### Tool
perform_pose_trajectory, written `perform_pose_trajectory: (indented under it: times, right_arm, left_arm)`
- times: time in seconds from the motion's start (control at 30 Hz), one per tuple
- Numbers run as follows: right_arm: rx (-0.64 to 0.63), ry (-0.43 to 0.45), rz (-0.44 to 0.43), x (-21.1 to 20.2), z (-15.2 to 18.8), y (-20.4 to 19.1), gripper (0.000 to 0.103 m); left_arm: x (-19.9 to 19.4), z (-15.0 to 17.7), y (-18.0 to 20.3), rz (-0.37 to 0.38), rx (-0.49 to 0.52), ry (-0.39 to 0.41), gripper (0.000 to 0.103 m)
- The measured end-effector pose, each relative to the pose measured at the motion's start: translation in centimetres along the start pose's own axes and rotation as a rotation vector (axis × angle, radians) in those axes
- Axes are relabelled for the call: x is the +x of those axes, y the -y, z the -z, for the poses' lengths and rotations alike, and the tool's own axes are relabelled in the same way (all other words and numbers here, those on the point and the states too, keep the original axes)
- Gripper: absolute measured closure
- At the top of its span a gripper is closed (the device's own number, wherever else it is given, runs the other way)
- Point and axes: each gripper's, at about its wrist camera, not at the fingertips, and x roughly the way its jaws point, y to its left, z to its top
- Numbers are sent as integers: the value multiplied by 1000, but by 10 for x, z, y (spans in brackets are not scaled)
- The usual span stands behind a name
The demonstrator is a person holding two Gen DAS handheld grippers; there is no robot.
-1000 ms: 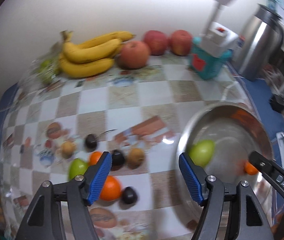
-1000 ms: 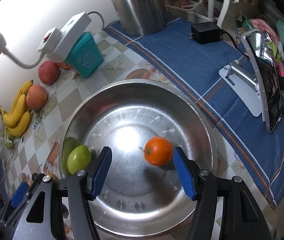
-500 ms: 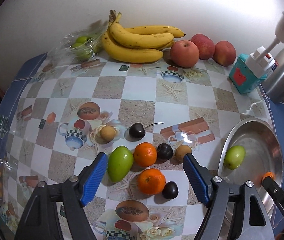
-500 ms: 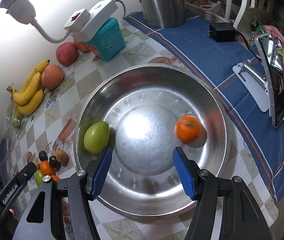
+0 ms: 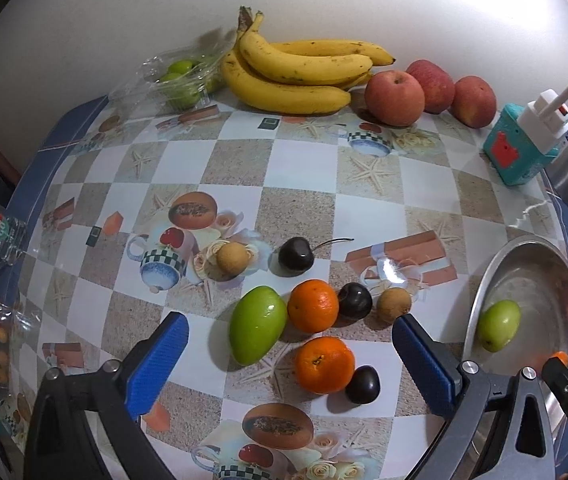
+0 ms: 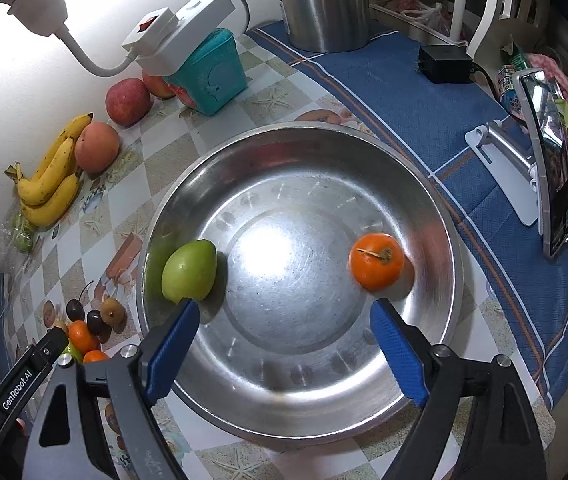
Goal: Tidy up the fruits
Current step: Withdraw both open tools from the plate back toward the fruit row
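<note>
My left gripper [image 5: 290, 342] hovers over a cluster of small fruit on the patterned tablecloth, its jaws opening wide and gripping nothing. Below it lie a green mango [image 5: 257, 323], two oranges [image 5: 313, 305] [image 5: 324, 364], dark cherries [image 5: 295, 255] and brown longans [image 5: 393, 305]. My right gripper [image 6: 284, 322] hangs over the steel bowl [image 6: 436, 320], jaws opening, nothing between them. In the bowl rest a green fruit [image 6: 189, 270] on the left and an orange [image 6: 376, 261] on the right. The bowl [image 5: 532, 264] also shows at the left wrist view's right edge.
Bananas [image 5: 296, 72], red apples [image 5: 394, 92] and a bag of green fruit [image 5: 180, 78] line the wall. A teal box [image 6: 208, 72] with a power strip, a steel kettle [image 6: 324, 0], a charger [image 6: 446, 64] and a phone on a stand [image 6: 548, 160] surround the bowl.
The left gripper swung left from the bowl to above the loose fruit and spread wider. The right gripper widened; the orange rolled to the bowl's right side.
</note>
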Motion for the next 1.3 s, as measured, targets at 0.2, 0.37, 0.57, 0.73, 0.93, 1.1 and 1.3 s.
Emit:
perform_pose_trajectory:
  times: [0.2, 0.37, 0.57, 0.73, 0.93, 1.1, 1.3]
  right_arm:
    - [-25, 23, 5, -2, 0, -4, 5]
    - [-42, 54, -12, -5, -1, -8, 5]
    - [-72, 62, -16, -5, 0, -14, 5]
    - [-96, 30, -44, -2, 4, -23, 5]
    - [-125, -4, -64, 0, 9, -37, 5]
    - [-173, 7, -73, -3, 15, -54, 5]
    - [-280, 17, -72, -4, 26, -86, 5]
  left_arm:
    - [0, 0, -2, -19, 8, 13, 0]
    - [-5, 0, -1, -22, 34, 38, 0]
    - [-13, -1, -8, -21, 50, 66, 0]
    - [-17, 1, -16, -44, 89, 81, 0]
    - [-28, 4, -33, -46, 121, 106, 0]
    - [-34, 5, -53, -40, 93, 118, 0]
    - [-36, 8, -83, -44, 37, 118, 0]
